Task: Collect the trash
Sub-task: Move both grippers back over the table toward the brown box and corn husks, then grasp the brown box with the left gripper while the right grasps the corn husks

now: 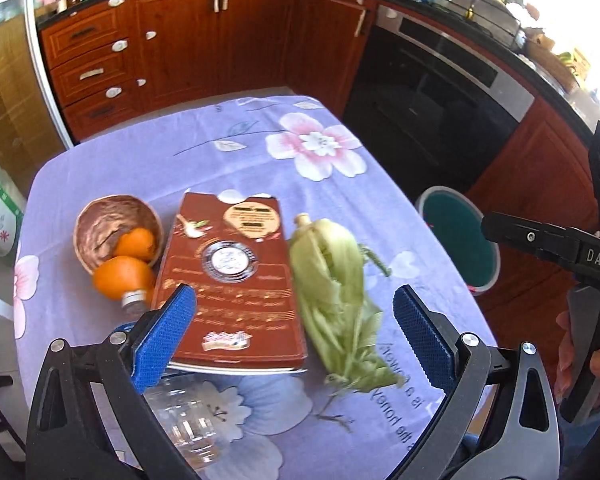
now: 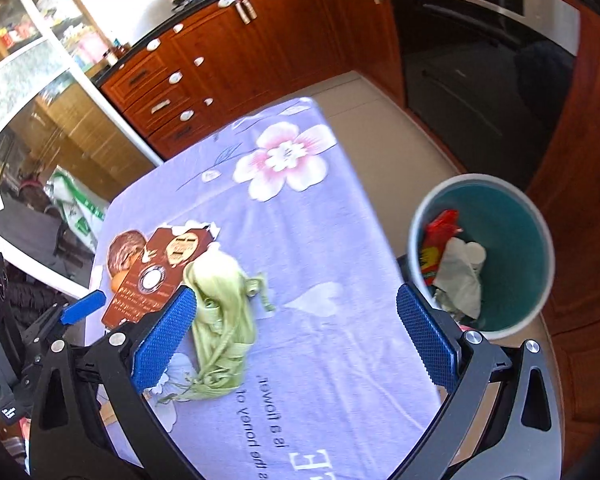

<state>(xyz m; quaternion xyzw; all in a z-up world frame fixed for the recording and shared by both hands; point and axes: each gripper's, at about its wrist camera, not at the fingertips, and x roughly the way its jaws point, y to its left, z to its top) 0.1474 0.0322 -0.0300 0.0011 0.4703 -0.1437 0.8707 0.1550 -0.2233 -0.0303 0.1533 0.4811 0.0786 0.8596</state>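
Pale green corn-husk bundle (image 2: 220,316) lay on lilac floral tablecloth (image 2: 320,240), beside brown printed carton (image 1: 232,276); right gripper (image 2: 296,336) and left gripper (image 1: 294,340) spread wide, empty; best pinched mid-bundle, carried to teal-lined round bin (image 2: 512,240).

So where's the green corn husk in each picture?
Left wrist view: corn husk lies centre-right, between the open blue fingers.
Right wrist view: corn husk lies lower left, beside the left finger.
Shared landmark: the brown box touching its side.
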